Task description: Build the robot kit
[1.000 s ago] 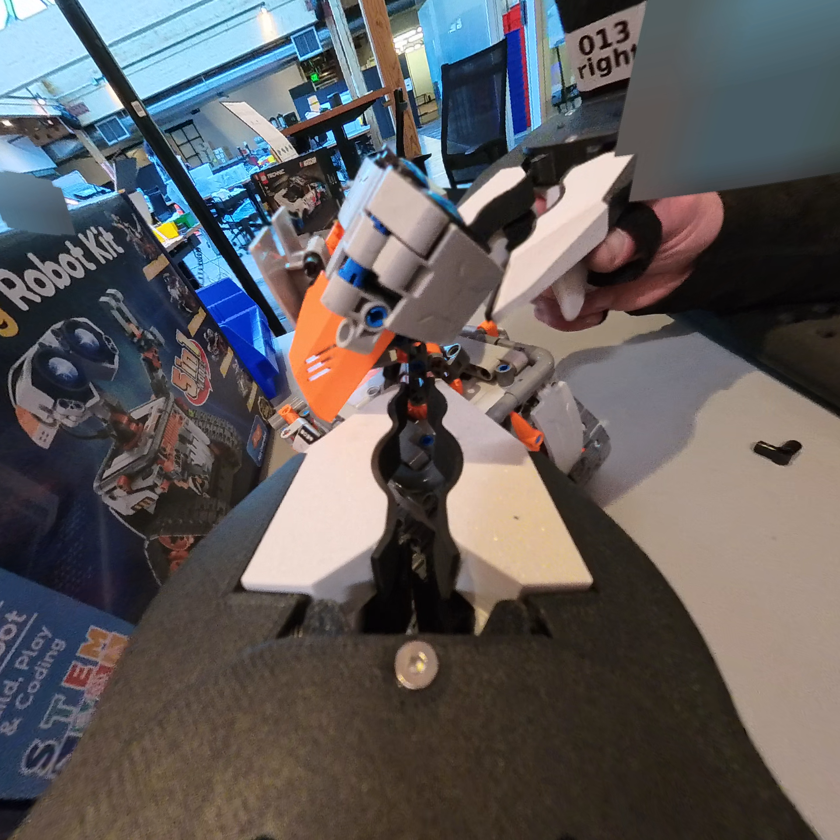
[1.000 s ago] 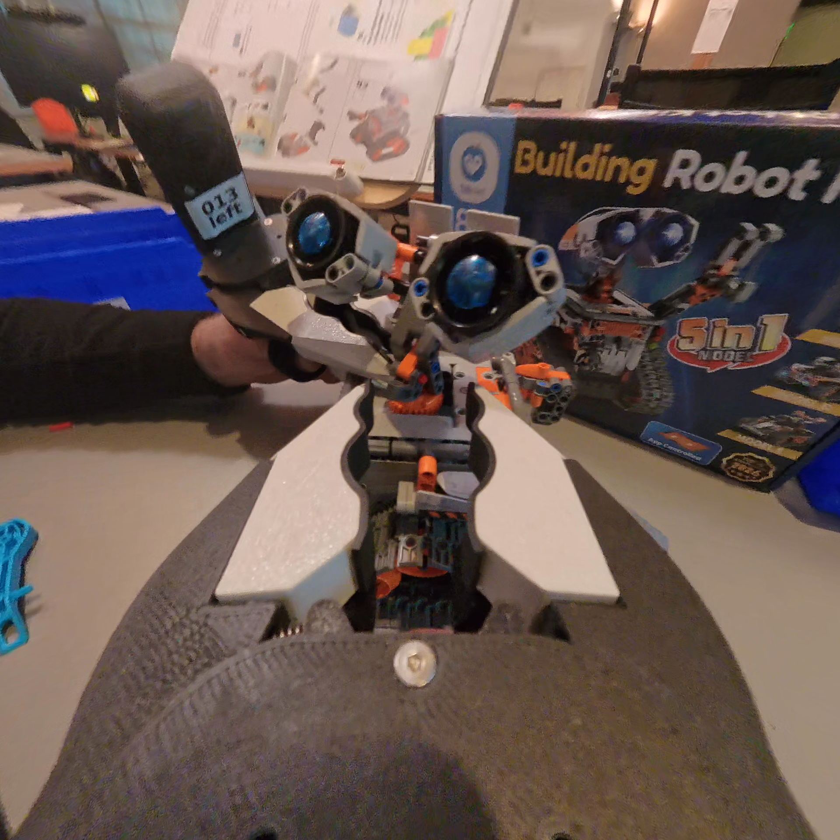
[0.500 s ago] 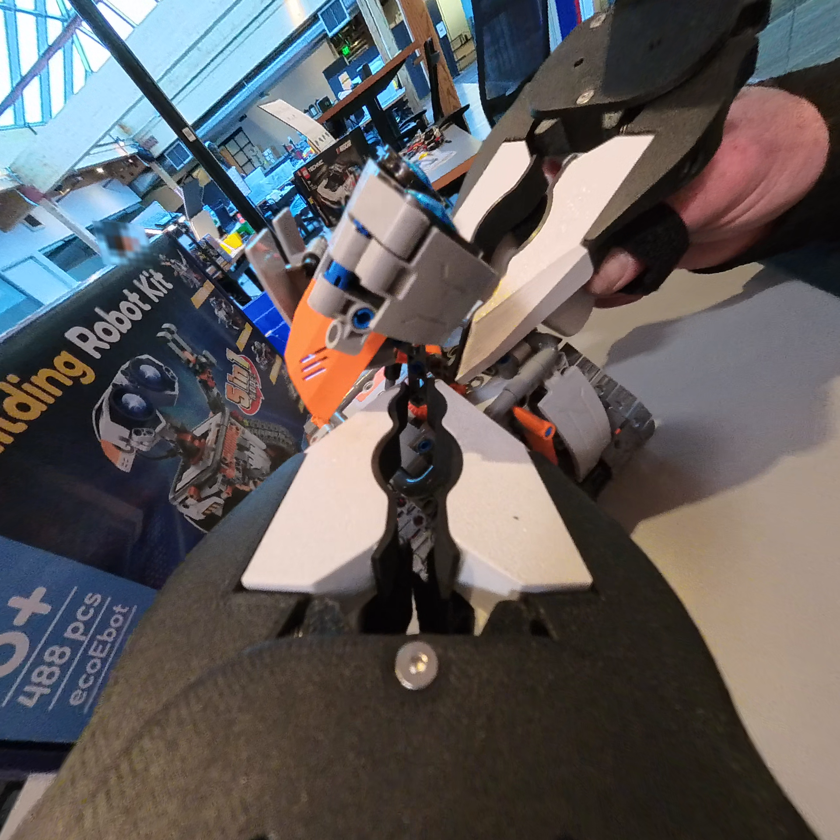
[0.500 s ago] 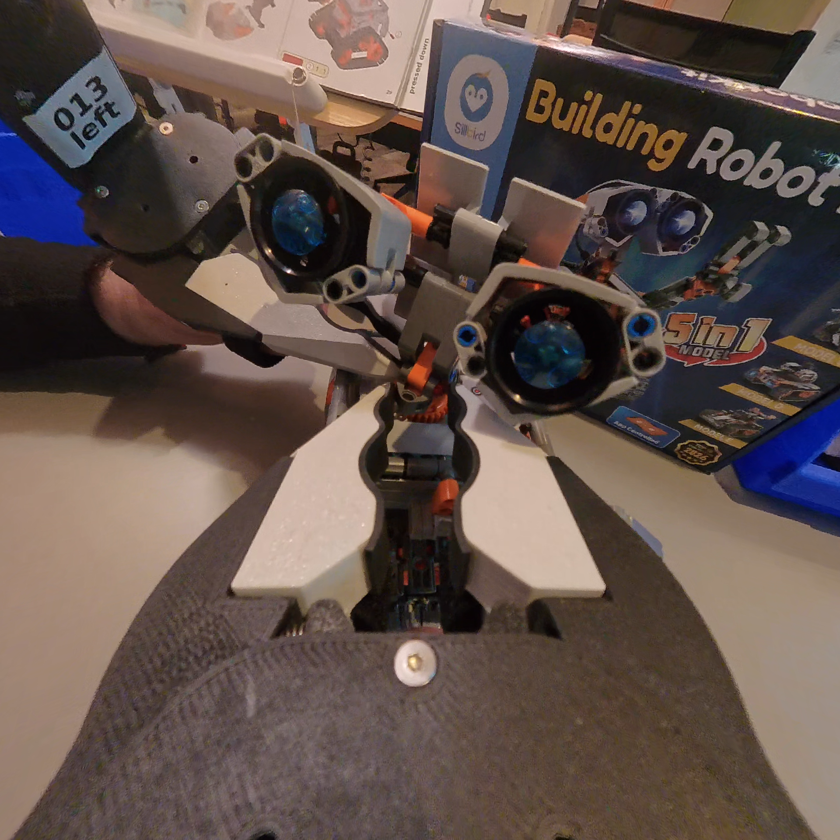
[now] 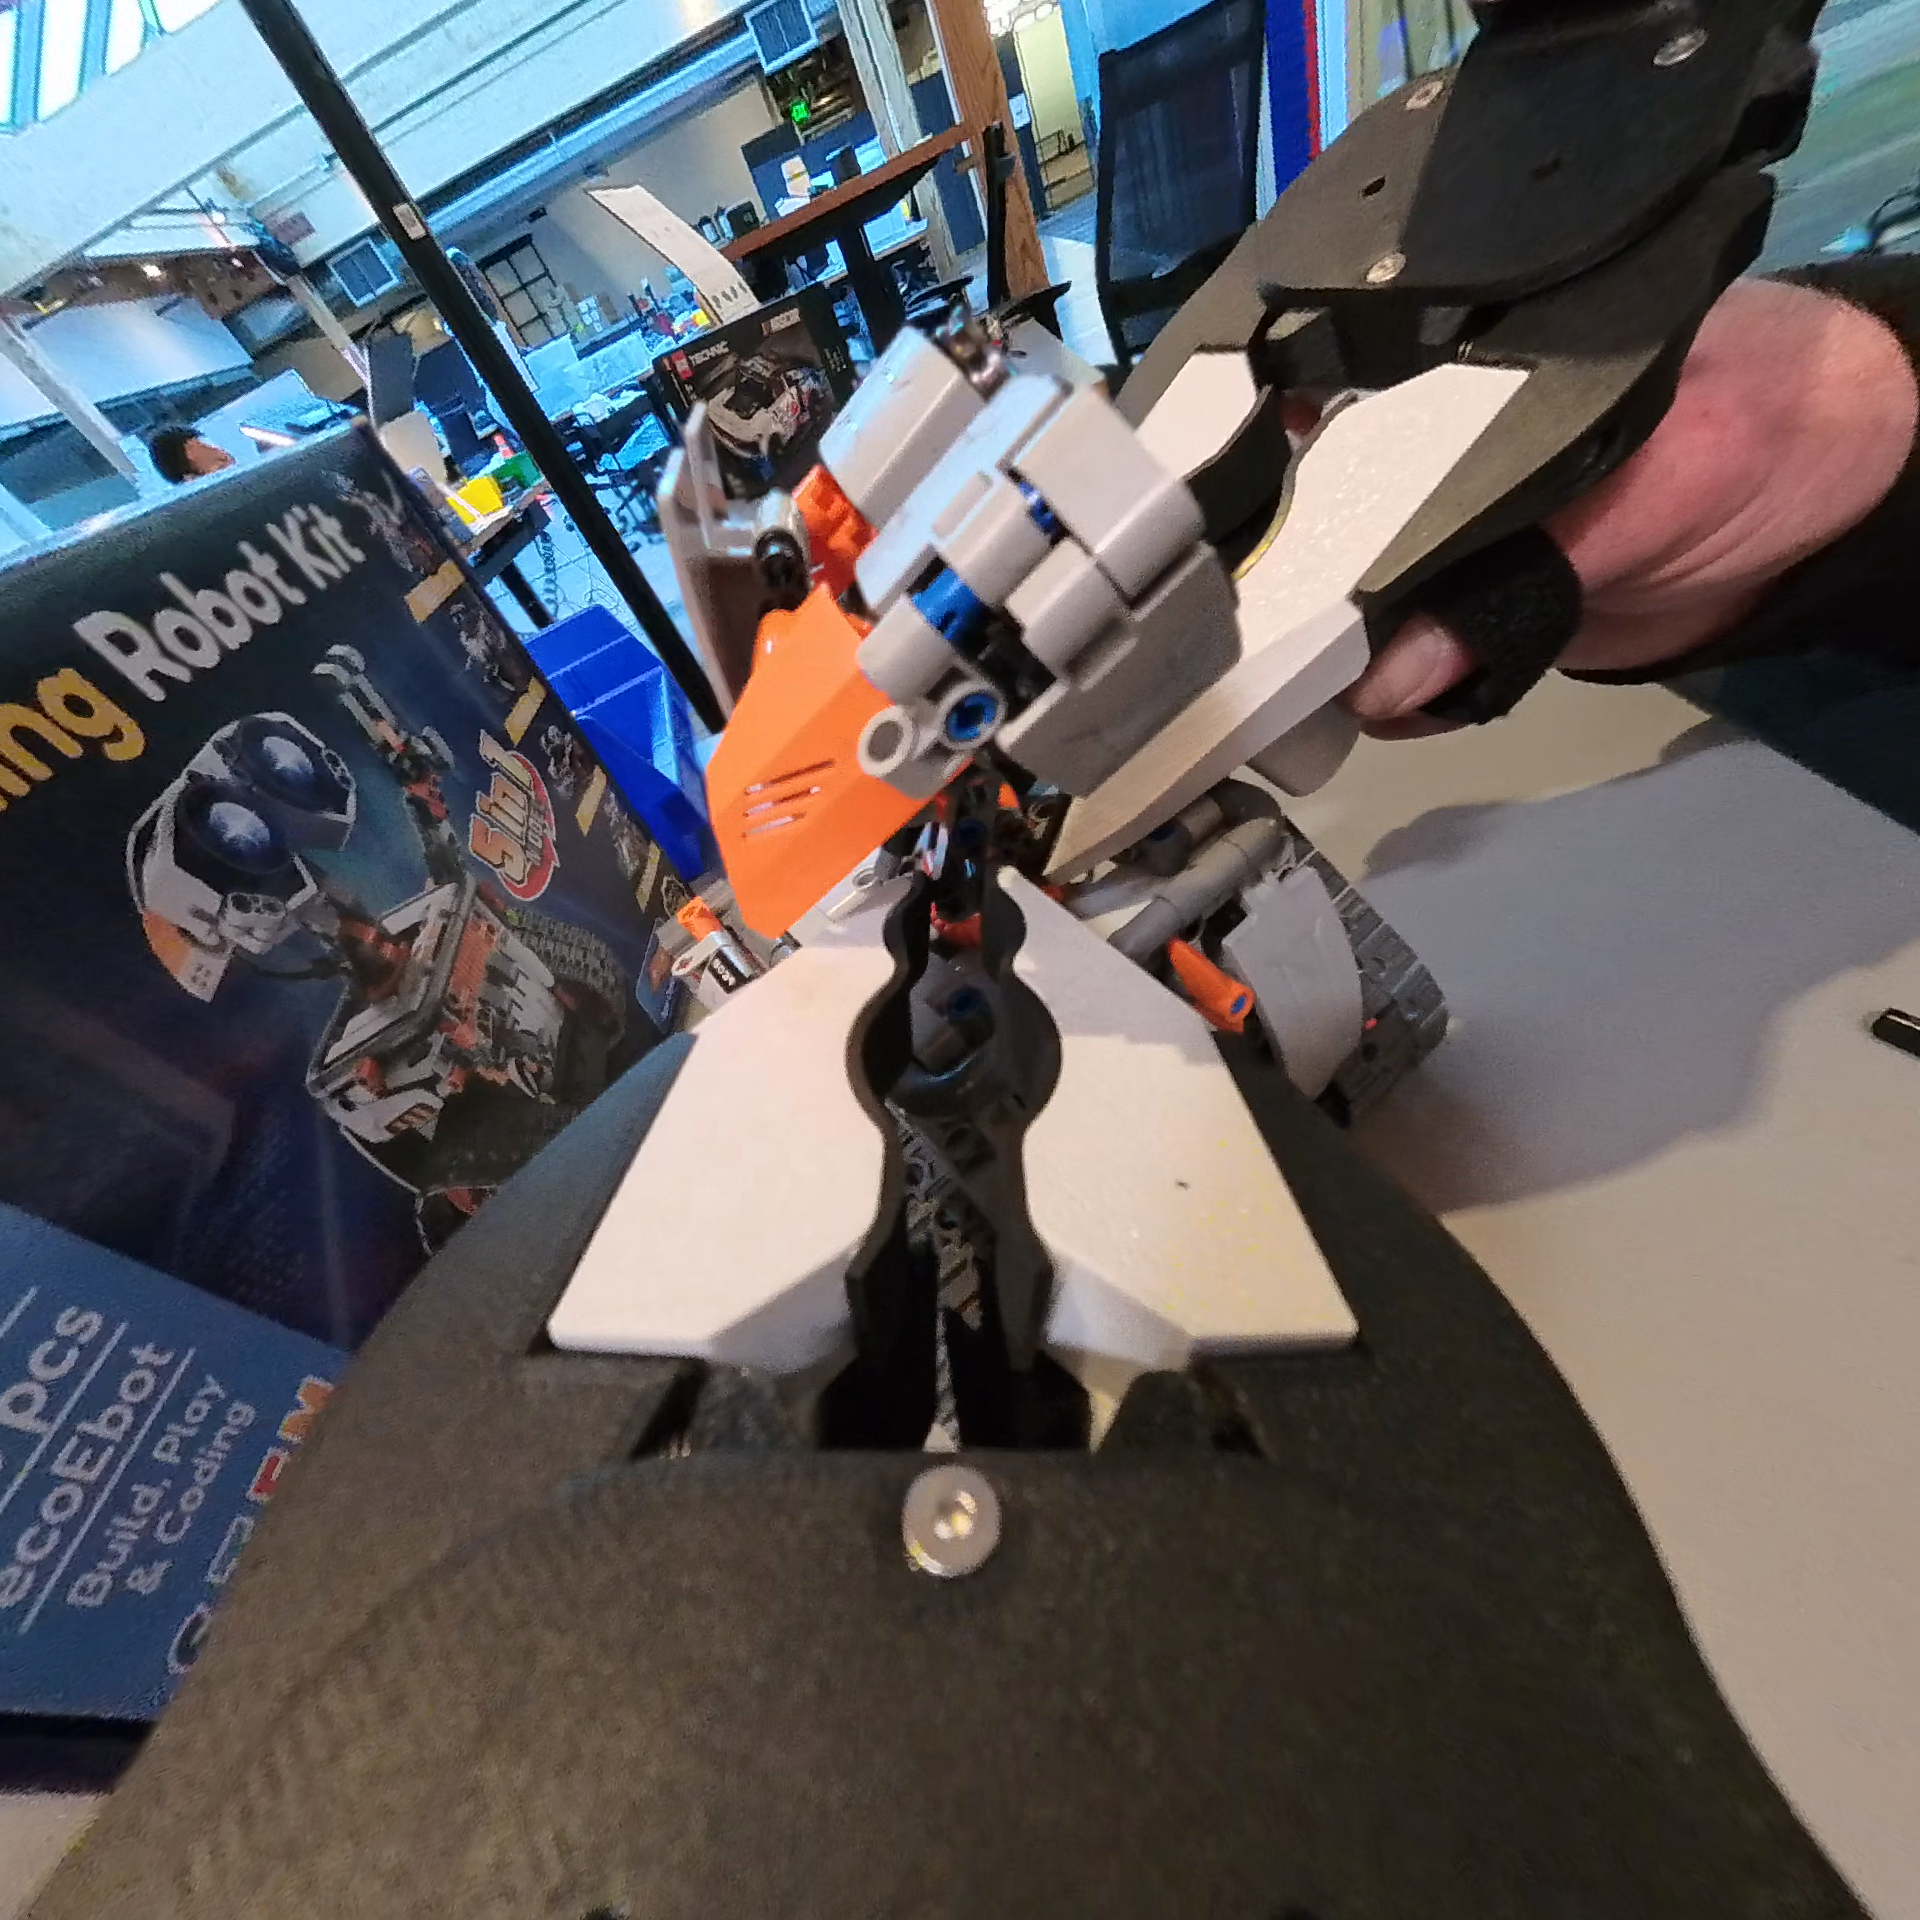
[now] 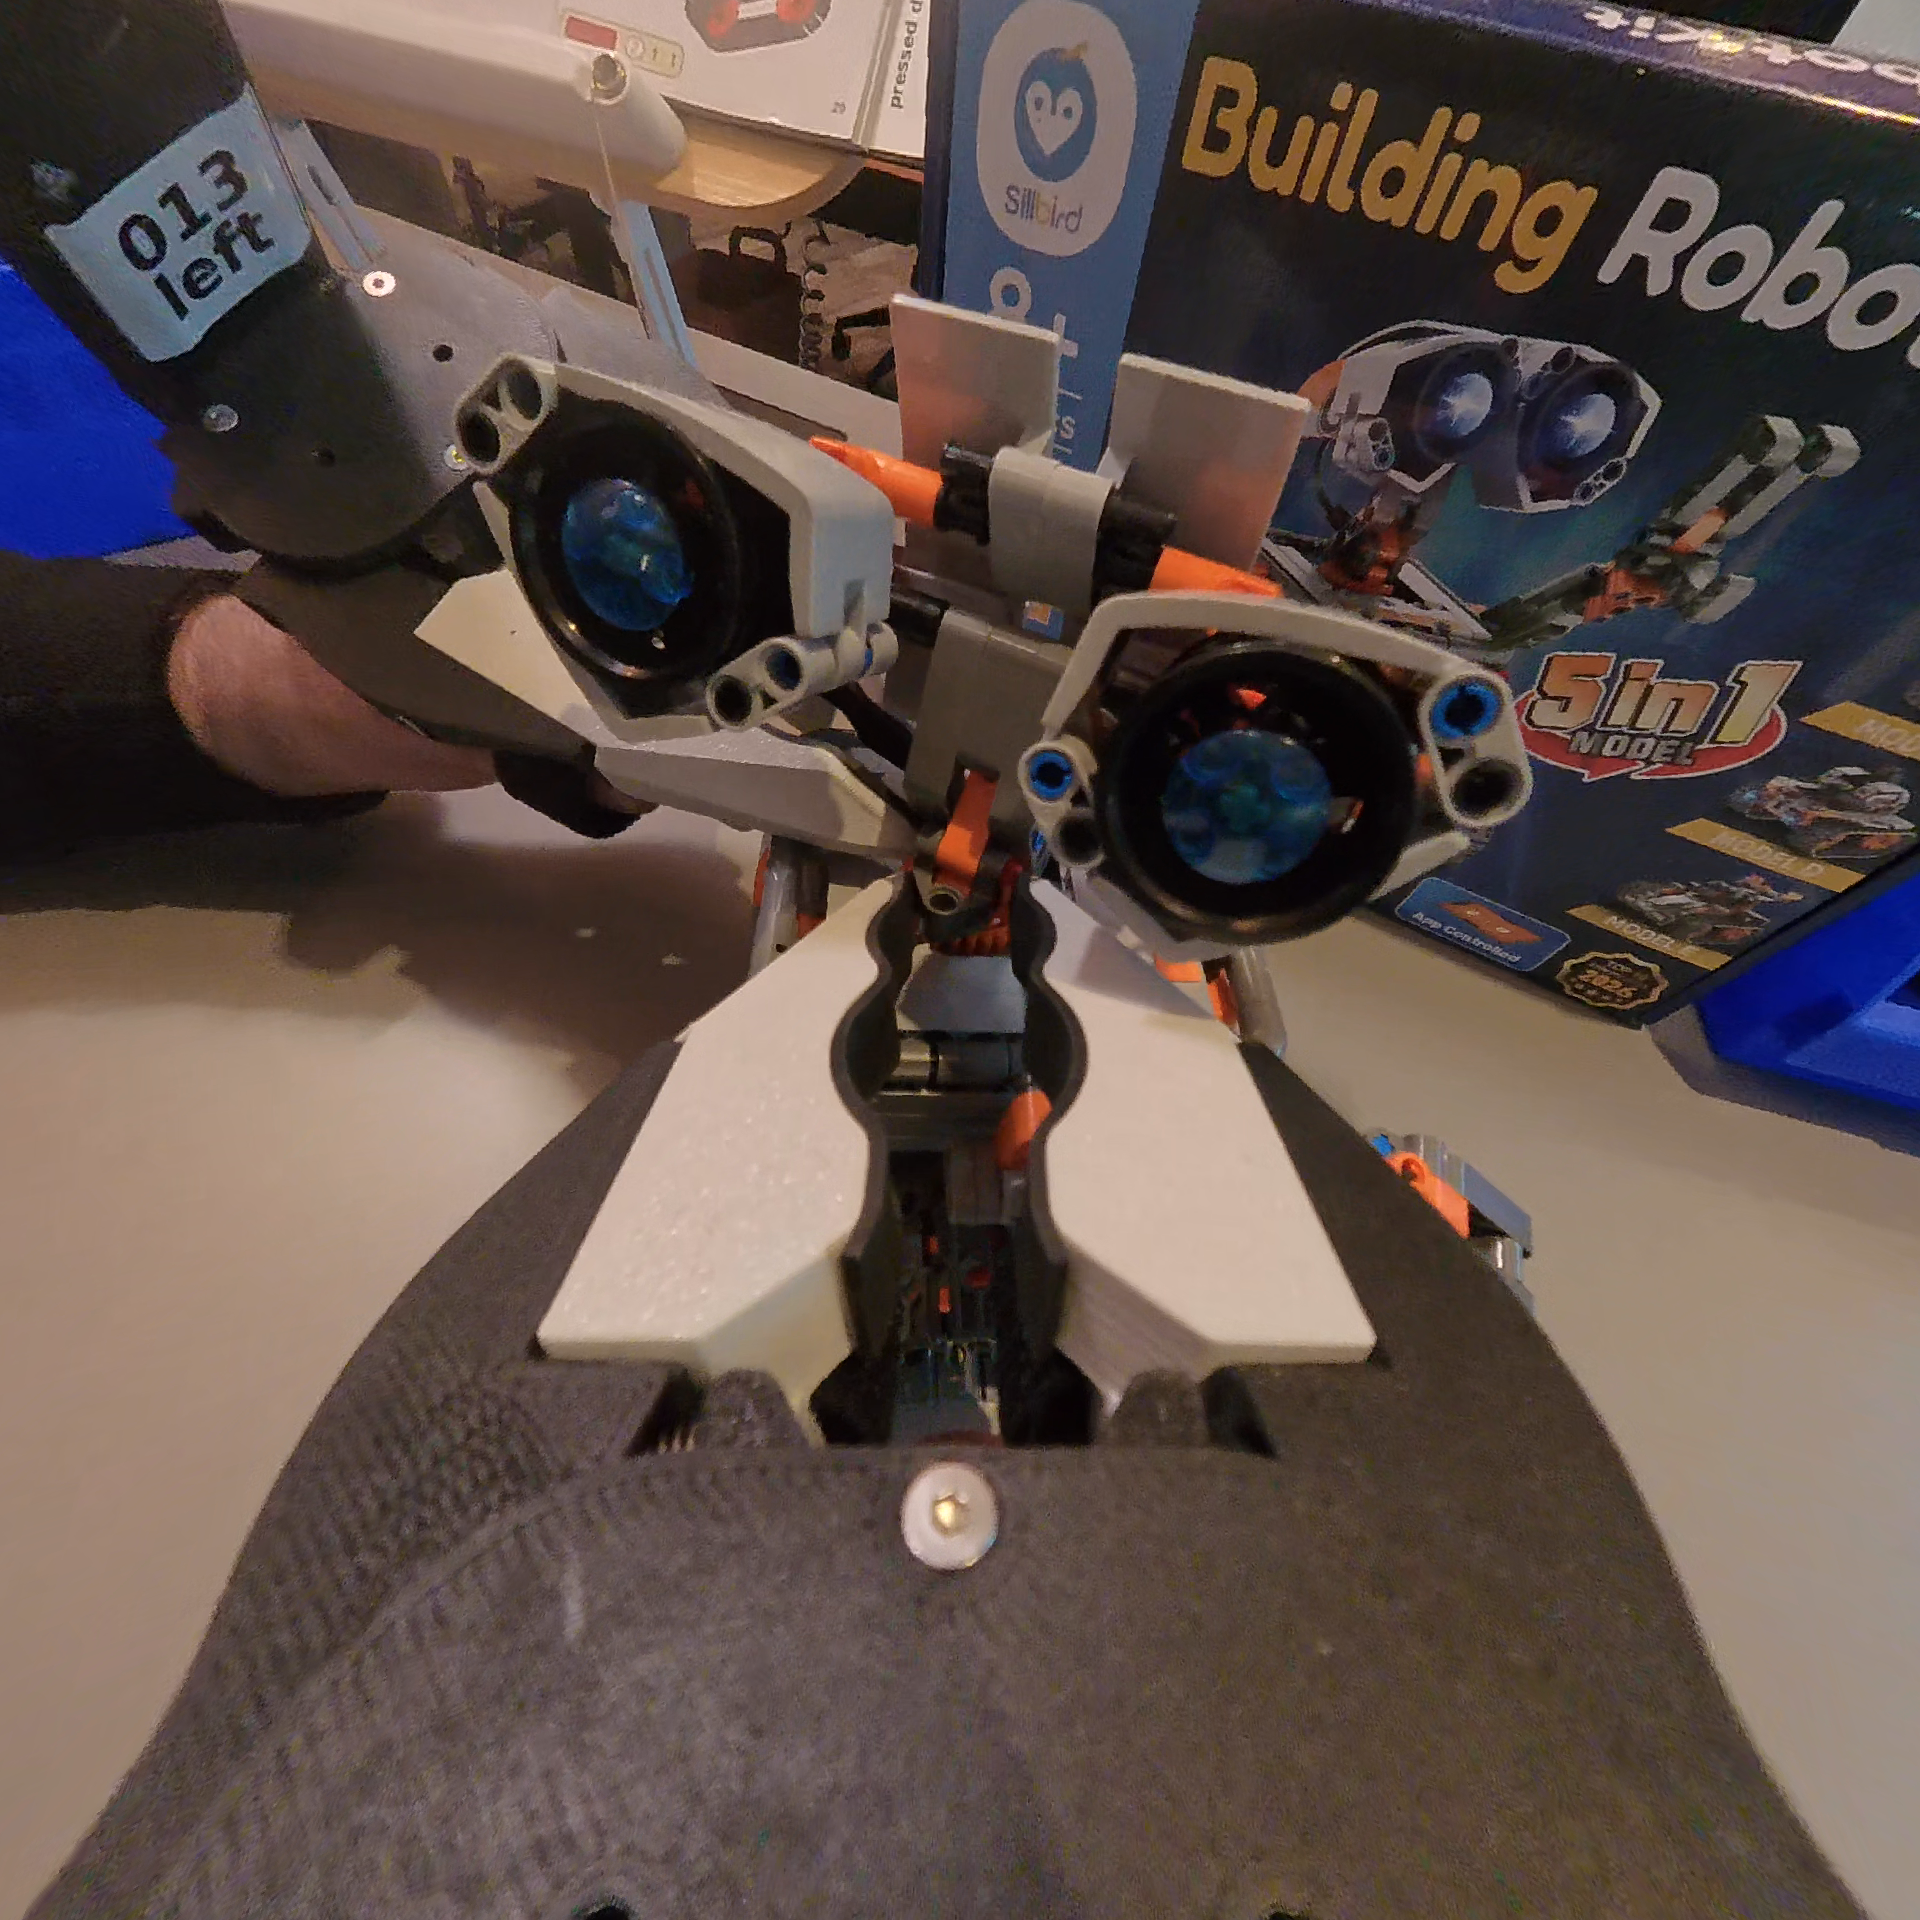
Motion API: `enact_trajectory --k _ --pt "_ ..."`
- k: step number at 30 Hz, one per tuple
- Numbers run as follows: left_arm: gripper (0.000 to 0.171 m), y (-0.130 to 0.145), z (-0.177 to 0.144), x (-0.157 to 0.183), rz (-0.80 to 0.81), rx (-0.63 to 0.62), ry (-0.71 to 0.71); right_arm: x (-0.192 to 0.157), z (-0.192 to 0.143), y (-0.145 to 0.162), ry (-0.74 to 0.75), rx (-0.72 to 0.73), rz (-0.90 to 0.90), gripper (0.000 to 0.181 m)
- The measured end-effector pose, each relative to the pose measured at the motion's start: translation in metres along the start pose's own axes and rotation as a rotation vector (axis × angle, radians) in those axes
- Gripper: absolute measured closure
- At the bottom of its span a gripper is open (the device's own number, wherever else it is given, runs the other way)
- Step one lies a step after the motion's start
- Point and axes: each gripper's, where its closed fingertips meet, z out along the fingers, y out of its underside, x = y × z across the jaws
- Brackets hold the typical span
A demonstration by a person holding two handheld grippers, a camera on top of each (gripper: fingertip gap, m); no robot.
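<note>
Ahead of the left gripper: an open, daylit hall with pale ceiling beams point(image 5: 436, 73), a black slanted pole point(image 5: 457, 312), dark desks point(image 5: 831, 197) and a black chair point(image 5: 1174, 135). Beneath: pale tabletop point(image 5: 1662, 1195).

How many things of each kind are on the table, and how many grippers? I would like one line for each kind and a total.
Brick-built robot model: 1
Printed kit box: 1
Blue bin: 1
Small black loose part: 1
Grippers: 2, the left gripper and the right gripper, each closed on the model's neck
Total: 6
</note>
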Motion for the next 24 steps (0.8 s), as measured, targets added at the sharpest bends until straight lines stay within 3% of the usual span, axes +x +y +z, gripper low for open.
enact_trajectory --k 5,9,11,12,15,24 --pt "0.163 0.001 0.000 -0.002 -0.021 0.004 0.003 0.001 0.001 0.000 0.002 -0.003 0.010 0.164" --pt "0.152 0.004 -0.005 -0.008 -0.065 -0.002 0.024 0.002 0.001 0.000 -0.029 0.002 0.014 0.164" --pt "0.148 0.006 -0.008 -0.008 -0.133 -0.006 0.073 0.003 0.001 0.001 -0.065 0.003 0.020 0.164" --pt "0.138 0.008 -0.010 -0.012 -0.172 -0.005 0.075 0.003 0.001 0.001 -0.088 -0.001 0.028 0.165" --pt "0.135 0.010 -0.013 -0.009 -0.287 -0.013 0.164 0.003 0.001 0.002 -0.132 -0.002 0.023 0.167" --pt "0.148 0.010 -0.014 -0.011 -0.363 0.017 0.114 0.002 0.000 0.002 -0.201 -0.037 0.052 0.167"
